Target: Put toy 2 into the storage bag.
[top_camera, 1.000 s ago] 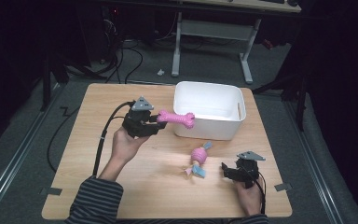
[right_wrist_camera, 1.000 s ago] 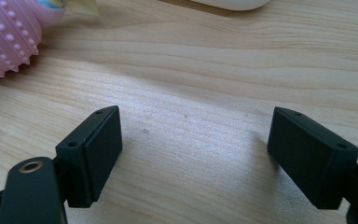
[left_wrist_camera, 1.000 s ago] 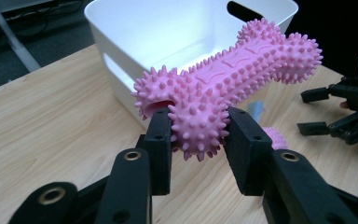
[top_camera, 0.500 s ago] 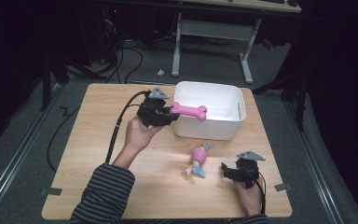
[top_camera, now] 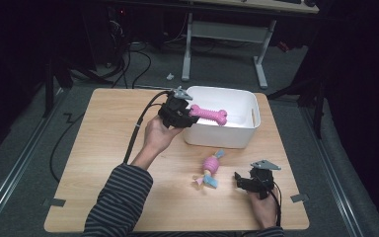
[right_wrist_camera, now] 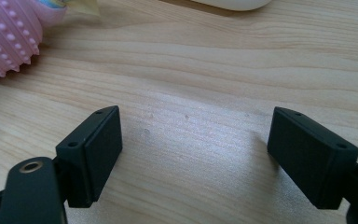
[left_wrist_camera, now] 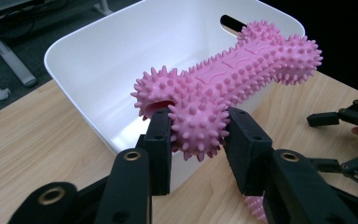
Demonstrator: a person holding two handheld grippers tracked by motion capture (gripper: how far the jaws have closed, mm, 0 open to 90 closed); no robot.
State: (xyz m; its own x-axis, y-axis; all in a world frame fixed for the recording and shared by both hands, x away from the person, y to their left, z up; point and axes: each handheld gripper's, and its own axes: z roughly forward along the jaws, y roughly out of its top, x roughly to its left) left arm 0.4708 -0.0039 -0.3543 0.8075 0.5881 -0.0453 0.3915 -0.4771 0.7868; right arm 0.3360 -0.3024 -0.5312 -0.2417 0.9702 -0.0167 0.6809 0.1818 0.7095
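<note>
My left gripper (top_camera: pixel 190 114) (left_wrist_camera: pixel 198 135) is shut on one knobbed end of a pink spiky bone toy (top_camera: pixel 209 114) (left_wrist_camera: pixel 228 86). It holds the bone level over the near left part of a white bin (top_camera: pixel 237 132) (left_wrist_camera: pixel 102 60). A small pink spiky toy with blue and yellow tails (top_camera: pixel 210 168) (right_wrist_camera: pixel 7 35) lies on the wooden table (top_camera: pixel 108 143) in front of the bin. Low on the table at the front right, my right gripper (top_camera: pixel 240 179) (right_wrist_camera: pixel 193 154) rests open with bare wood between its jaws, just right of that small toy.
The bin stands at the table's back right, with a slot handle (left_wrist_camera: pixel 233 21) in its far wall. A black cable (top_camera: pixel 138 129) trails from the left gripper across the table. A desk frame (top_camera: pixel 227 44) and cables lie on the floor beyond.
My left gripper has carried the pink bone up and to the right, from beside the bin's left wall to over the bin. The right gripper has stayed put.
</note>
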